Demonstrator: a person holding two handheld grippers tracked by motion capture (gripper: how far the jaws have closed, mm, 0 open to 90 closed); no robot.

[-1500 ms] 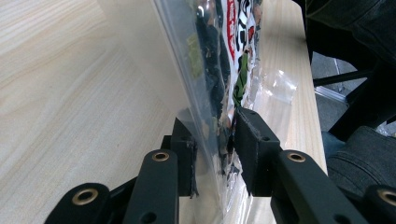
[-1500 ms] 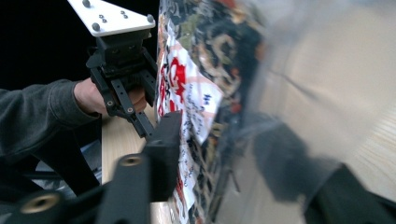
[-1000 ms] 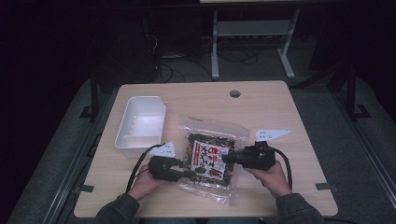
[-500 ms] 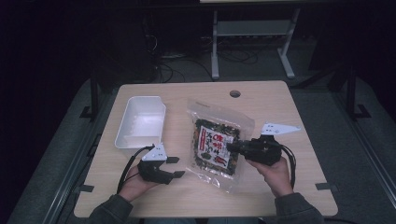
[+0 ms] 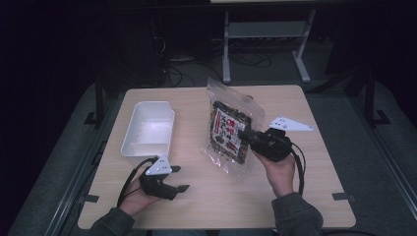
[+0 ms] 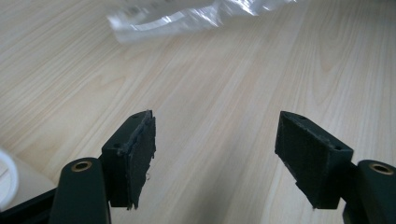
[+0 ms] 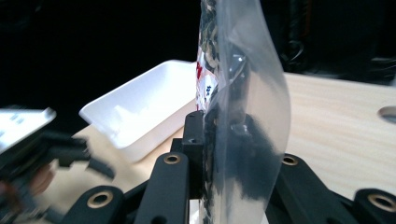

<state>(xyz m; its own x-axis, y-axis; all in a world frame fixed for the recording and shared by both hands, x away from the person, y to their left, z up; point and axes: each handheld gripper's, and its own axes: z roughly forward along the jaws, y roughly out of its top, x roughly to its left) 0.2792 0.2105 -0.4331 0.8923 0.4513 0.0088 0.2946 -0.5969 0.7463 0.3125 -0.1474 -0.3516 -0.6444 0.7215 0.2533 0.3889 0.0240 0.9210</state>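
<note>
A clear plastic snack bag [image 5: 227, 129] with a dark, red-and-white label stands lifted and tilted over the middle of the table. My right gripper [image 5: 247, 135] is shut on the bag's right edge; in the right gripper view the bag [image 7: 243, 107] rises upright between the closed jaws. My left gripper [image 5: 178, 179] rests low at the front left of the table, open, with nothing between its pads [image 6: 140, 154]. In the left gripper view the bag's clear bottom edge [image 6: 163, 18] lies farther off on the wood.
A white empty tray [image 5: 147, 129] sits at the left of the table, also visible as the white tray [image 7: 140, 107] beyond the bag. A round cable hole [image 5: 249, 97] is at the table's far edge. Dark floor and a metal frame lie beyond.
My left gripper let go of the bag and drew back to the front left. My right gripper raised the bag from lying flat to a tilted, upright hold.
</note>
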